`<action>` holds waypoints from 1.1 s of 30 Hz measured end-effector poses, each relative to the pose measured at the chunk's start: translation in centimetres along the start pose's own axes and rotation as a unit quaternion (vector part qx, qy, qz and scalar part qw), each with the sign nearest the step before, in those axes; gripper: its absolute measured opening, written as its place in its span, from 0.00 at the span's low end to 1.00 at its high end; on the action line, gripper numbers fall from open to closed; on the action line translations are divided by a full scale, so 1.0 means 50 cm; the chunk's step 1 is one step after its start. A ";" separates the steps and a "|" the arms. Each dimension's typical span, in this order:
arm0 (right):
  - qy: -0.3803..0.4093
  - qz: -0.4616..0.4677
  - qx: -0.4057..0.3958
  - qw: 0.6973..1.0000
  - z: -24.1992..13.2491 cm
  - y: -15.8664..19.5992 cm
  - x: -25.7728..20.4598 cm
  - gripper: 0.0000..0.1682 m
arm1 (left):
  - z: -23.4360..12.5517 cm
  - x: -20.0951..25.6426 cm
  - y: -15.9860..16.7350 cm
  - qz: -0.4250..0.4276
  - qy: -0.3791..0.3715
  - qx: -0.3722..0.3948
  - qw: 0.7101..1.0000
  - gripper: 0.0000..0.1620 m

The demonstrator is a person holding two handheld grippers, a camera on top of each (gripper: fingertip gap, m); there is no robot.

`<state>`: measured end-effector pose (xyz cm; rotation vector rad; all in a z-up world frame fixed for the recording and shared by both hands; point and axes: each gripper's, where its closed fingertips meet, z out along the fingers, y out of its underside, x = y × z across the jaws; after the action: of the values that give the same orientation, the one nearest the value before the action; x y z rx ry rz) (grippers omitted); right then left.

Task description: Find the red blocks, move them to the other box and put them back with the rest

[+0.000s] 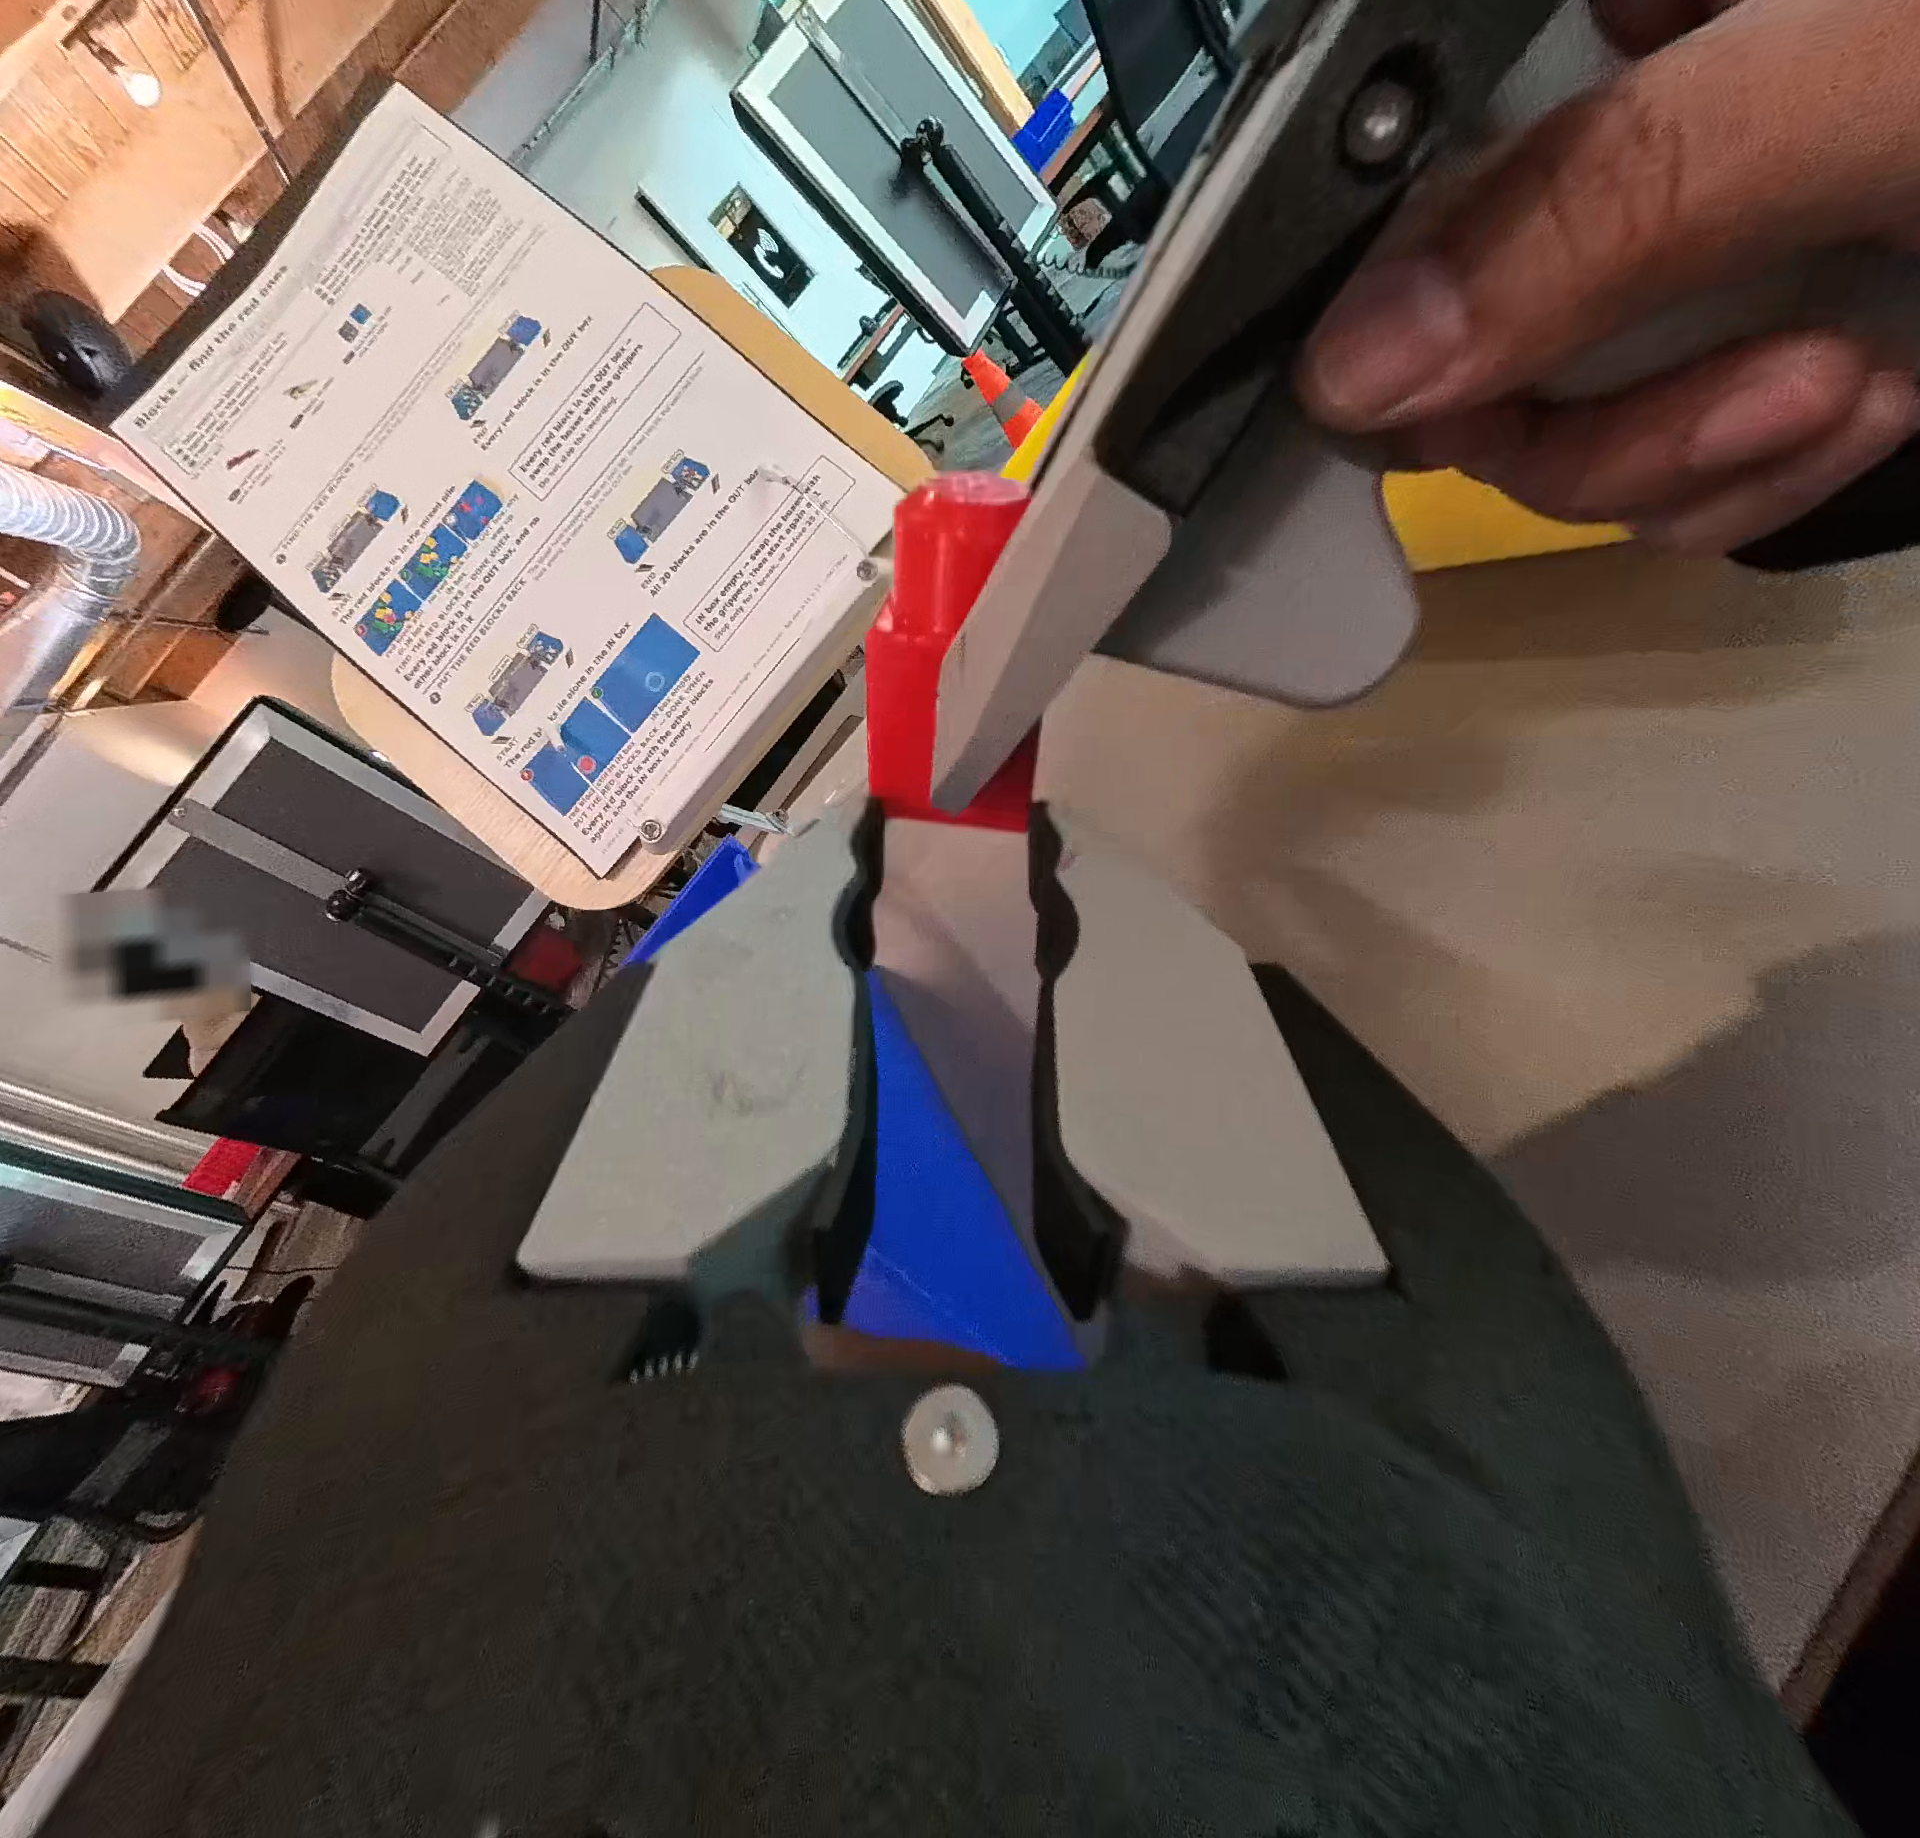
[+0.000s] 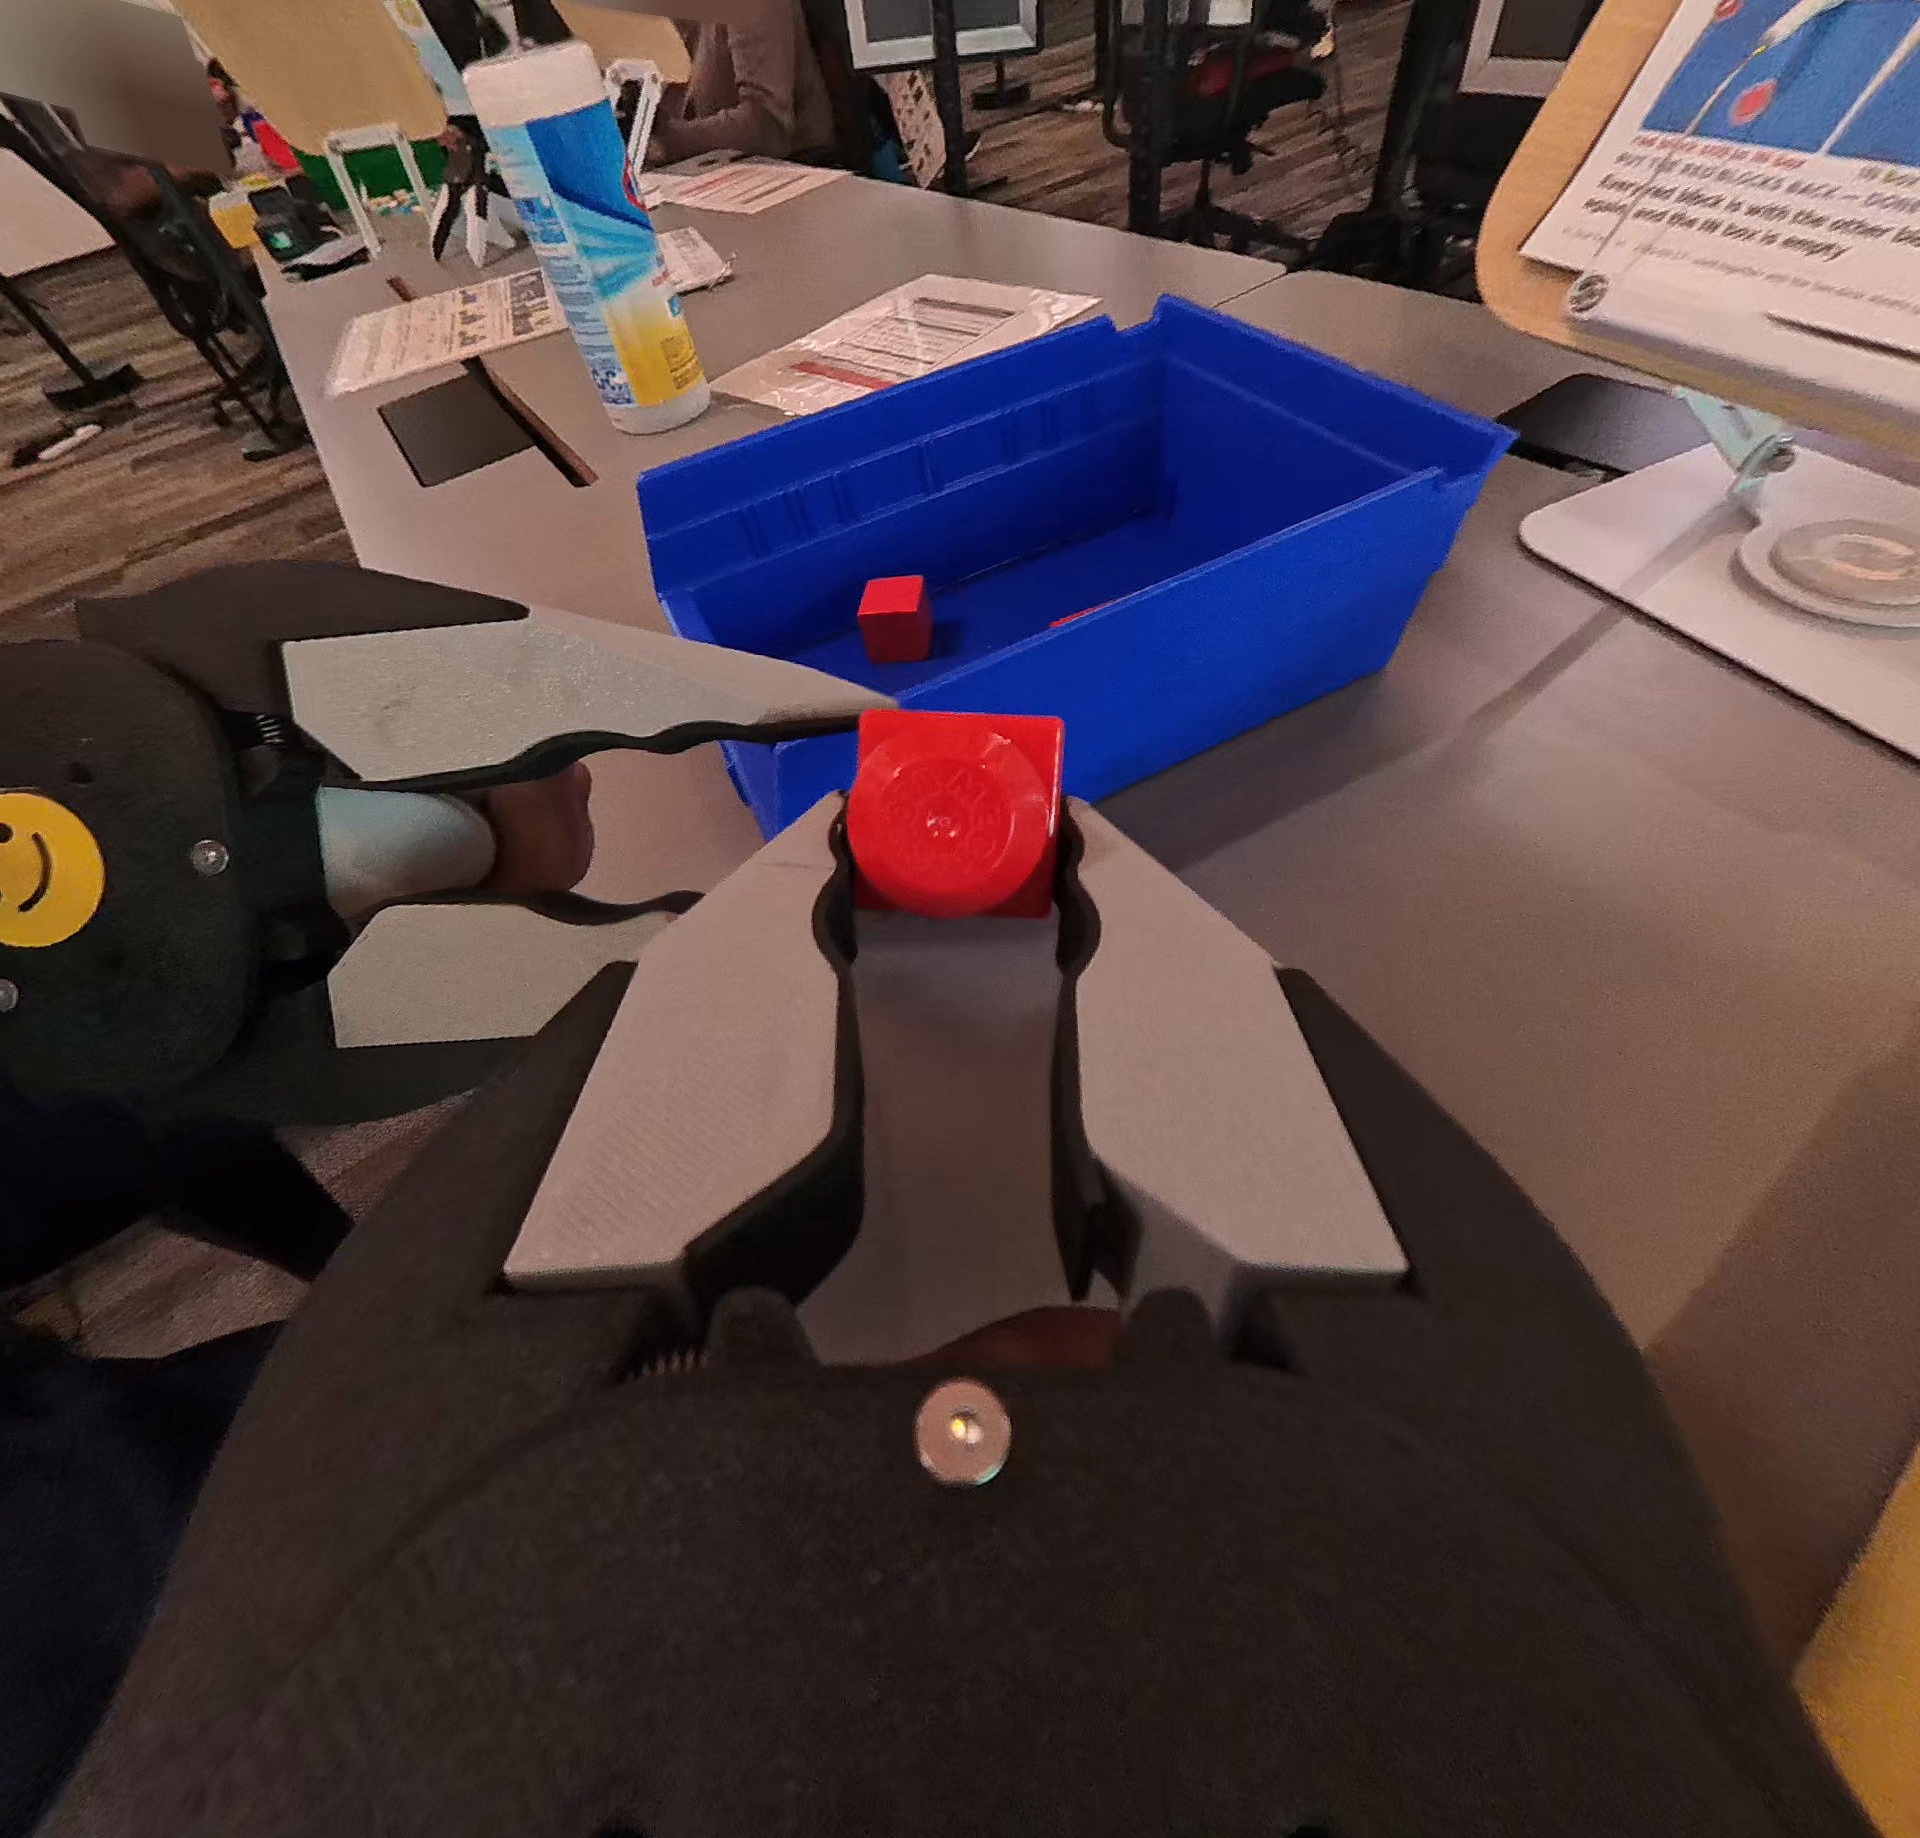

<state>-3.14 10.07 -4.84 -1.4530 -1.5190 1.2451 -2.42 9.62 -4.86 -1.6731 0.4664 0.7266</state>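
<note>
My right gripper (image 2: 951, 827) is shut on a red block (image 2: 951, 832) with a round stud, held above the grey table in front of the blue box (image 2: 1195, 687). The box holds a small red cube (image 2: 891, 616) and another red piece (image 2: 1091, 616). My left gripper (image 1: 956, 822) is open, its tips at the near end of the same red block (image 1: 935, 625). Its upper finger (image 2: 582, 687) touches the block's top corner in the right wrist view. The right gripper's finger (image 1: 1039, 645) crosses the block in the left wrist view.
An instruction sheet on a stand (image 2: 1766, 126) stands right of the box and also shows in the left wrist view (image 1: 499, 500). A wipes canister (image 2: 592, 230) and papers (image 2: 904, 334) lie behind the box. A blue box (image 1: 935, 1165) shows between my left fingers.
</note>
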 end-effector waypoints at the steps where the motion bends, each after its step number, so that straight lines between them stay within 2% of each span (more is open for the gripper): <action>1: 0.005 0.000 0.005 1.000 -0.007 -0.005 0.007 0.20 | 0.001 -0.003 0.002 -0.003 -0.001 -0.002 1.000 0.11; 8: 0.074 -0.002 0.051 0.996 -0.097 -0.058 0.098 0.20 | -0.004 -0.066 0.044 -0.004 -0.035 -0.032 0.999 0.08; 13: 0.210 -0.018 0.061 0.976 -0.211 -0.071 0.235 0.20 | -0.034 -0.157 0.085 -0.025 -0.070 -0.057 0.996 0.09; 16: 0.259 -0.002 0.036 0.965 -0.259 -0.043 0.310 0.20 | -0.052 -0.204 0.105 -0.049 -0.087 -0.070 0.993 0.09; 19: 0.312 0.021 -0.024 0.949 -0.280 0.023 0.398 0.20 | -0.062 -0.231 0.129 -0.061 -0.093 -0.087 0.990 0.10; 22: 0.383 0.051 -0.098 0.917 -0.308 0.099 0.481 0.29 | -0.061 -0.233 0.188 -0.075 -0.068 -0.141 0.985 0.12; 24: 0.384 0.051 -0.096 0.917 -0.315 0.095 0.479 0.29 | -0.059 -0.235 0.233 -0.085 -0.054 -0.177 0.979 0.13; 28: 0.356 0.012 -0.044 0.934 -0.313 0.028 0.421 0.29 | -0.052 -0.235 0.322 -0.125 -0.024 -0.236 0.963 0.20; 33: 0.342 -0.042 -0.027 0.938 -0.303 -0.015 0.364 0.28 | -0.040 -0.233 0.395 -0.169 -0.005 -0.267 0.949 0.21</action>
<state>8.23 30.68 -1.94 -1.6083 -1.1176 0.5454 -23.38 2.27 -10.91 -2.1831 -0.0431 0.6350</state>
